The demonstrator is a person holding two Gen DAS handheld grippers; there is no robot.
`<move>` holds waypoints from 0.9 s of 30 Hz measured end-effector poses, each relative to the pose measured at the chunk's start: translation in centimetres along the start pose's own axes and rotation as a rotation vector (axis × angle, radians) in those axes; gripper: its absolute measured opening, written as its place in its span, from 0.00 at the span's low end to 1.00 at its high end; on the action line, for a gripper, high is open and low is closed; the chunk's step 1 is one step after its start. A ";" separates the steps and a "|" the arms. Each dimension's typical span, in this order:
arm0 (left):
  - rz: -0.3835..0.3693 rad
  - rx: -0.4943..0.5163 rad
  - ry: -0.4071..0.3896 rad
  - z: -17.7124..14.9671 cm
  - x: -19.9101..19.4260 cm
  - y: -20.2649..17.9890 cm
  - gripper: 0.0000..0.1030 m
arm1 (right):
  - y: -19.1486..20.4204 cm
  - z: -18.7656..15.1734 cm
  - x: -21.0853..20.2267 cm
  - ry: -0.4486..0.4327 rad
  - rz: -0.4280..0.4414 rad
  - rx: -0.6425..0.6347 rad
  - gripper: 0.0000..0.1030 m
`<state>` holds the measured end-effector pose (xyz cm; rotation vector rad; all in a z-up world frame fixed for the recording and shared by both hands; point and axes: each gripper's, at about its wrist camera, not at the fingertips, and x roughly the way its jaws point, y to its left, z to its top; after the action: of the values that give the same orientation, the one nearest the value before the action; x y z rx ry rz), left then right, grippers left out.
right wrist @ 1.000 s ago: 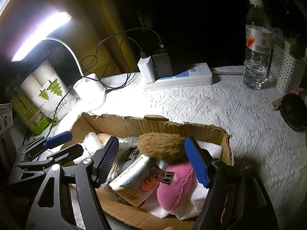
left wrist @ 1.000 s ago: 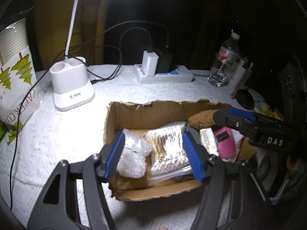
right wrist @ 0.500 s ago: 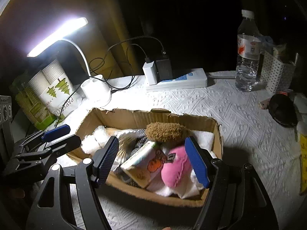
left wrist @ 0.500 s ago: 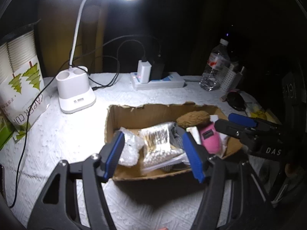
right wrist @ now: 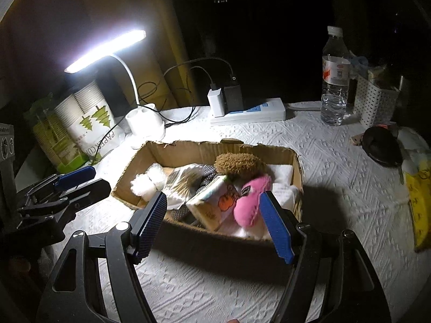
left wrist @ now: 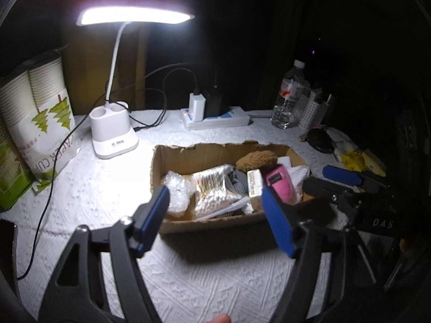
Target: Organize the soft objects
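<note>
A torn cardboard box [left wrist: 188, 158] [right wrist: 204, 150] sits mid-table, packed with soft things: bubble wrap [left wrist: 177, 191], a bag of cotton swabs [left wrist: 212, 193] [right wrist: 183, 183], a tissue pack [right wrist: 212, 204], a brown plush [left wrist: 256, 158] [right wrist: 238, 162], a pink plush [left wrist: 280, 185] [right wrist: 250, 202] and white cloth [right wrist: 282, 180]. My left gripper [left wrist: 215, 220] is open and empty, above the box's near wall. My right gripper [right wrist: 212, 226] is open and empty, in front of the box; it also shows in the left wrist view [left wrist: 342, 180].
A lit desk lamp [left wrist: 113, 137] [right wrist: 145, 123] stands back left beside a paper-cup pack [left wrist: 45, 123] [right wrist: 89, 123]. A power strip with chargers [left wrist: 215, 118] [right wrist: 247, 110], a water bottle [left wrist: 289, 99] [right wrist: 335, 80] and a white basket [right wrist: 377, 105] line the back. Dark object [right wrist: 382, 148] right.
Both grippers have pulled back and up from the box, staying open and empty. The box now looks smaller and farther, and the lamp head has come into view.
</note>
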<state>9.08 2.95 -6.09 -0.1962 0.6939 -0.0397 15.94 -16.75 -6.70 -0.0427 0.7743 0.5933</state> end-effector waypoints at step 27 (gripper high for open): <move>0.051 0.078 -0.205 1.1 -11.3 -3.9 0.91 | 5.1 -0.2 -12.4 -0.183 -0.112 -0.114 0.77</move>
<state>1.20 0.49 2.63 -0.1056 0.4920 0.0019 6.26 -18.61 2.33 -0.1346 0.5567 0.5262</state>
